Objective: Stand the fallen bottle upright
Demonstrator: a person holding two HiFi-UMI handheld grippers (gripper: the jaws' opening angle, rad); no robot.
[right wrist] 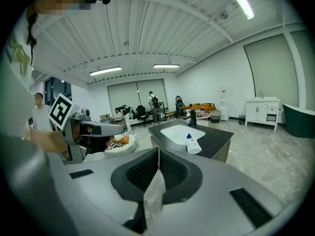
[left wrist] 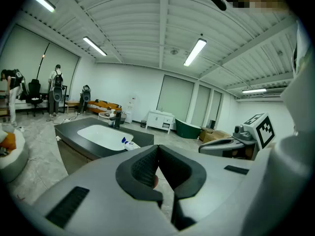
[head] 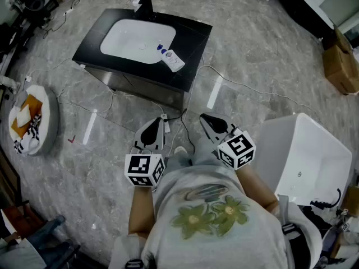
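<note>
- Both tongs closed, nothing gripped: left tongs (left wrist: 157, 149) have pads meeting at the tips, and right tongs (right wrist: 158, 154) have pads pressed together the same way.
- Held side by side in front of the person's torso, angled slightly down and over the floor (head: 263, 55), they are well apart from the task item.
- Bottle (head: 174, 61) is white with a blue cap end. It lies on its side on the black surface (head: 193, 35), not upright.
- It sits at the right rim of the white basin (head: 132, 41) as the head view shows it, blue end toward the basin and white body out on the dark top.
- Black faucet (head: 146, 5) stands at the far edge of the surface, behind the basin.
- Thin cables (head: 235, 84) run across the grey marbled floor from the unit toward the person.
- Round white cushion (head: 47, 119) lies on the floor to the left, with orange and black-and-white items on it.
- White tub (head: 305, 150) is just beside the person on the right.
- Cardboard box (head: 341, 66) sits at the far right, by the wall.
</note>
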